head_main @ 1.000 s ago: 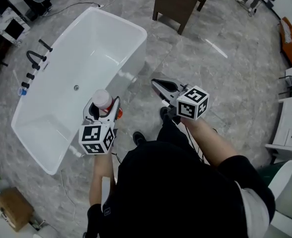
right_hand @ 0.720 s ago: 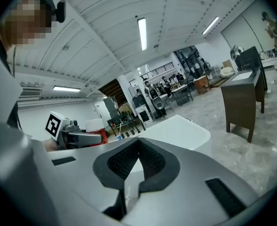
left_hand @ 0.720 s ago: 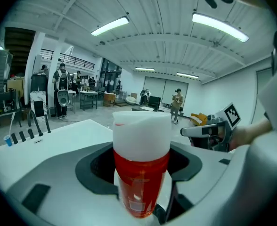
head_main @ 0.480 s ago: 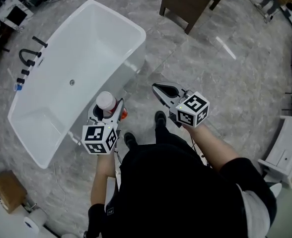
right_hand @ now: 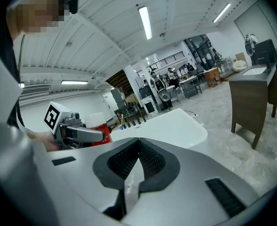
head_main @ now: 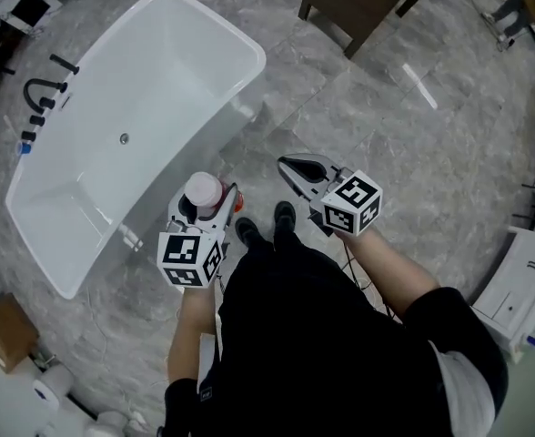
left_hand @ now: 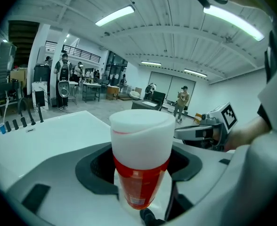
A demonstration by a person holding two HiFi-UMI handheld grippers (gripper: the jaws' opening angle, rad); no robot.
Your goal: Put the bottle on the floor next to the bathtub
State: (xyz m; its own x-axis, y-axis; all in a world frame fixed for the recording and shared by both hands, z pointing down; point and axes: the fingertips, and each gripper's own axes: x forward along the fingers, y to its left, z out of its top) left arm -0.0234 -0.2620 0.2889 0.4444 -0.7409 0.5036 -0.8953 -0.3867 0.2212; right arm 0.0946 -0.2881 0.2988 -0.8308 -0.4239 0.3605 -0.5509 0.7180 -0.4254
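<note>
The person stands on the grey marbled floor (head_main: 386, 126) with the white bathtub (head_main: 158, 89) stretching away at their ten o'clock and a dark wooden cabinet (head_main: 358, 3) at one o'clock. The left gripper (head_main: 206, 204) is clamped on the bottle (head_main: 203, 192), a red one with a broad white cap, which stands upright between the dark pads; the jaws press its red body from both sides, well below the cap. The bottle is carried in the air, not set down, and from above it shows over the strip of floor just beside the tub's long side wall, at about eleven o'clock from the person's two dark shoes (head_main: 284, 217). The right gripper (head_main: 290, 165) is held level at the bottle's three o'clock, near it but apart, its jaws brought together at the tips with nothing between them (only floor shows through the slit behind the tips). Black tap fittings (head_main: 40, 94) stand along the tub's far rim, at nine o'clock
</note>
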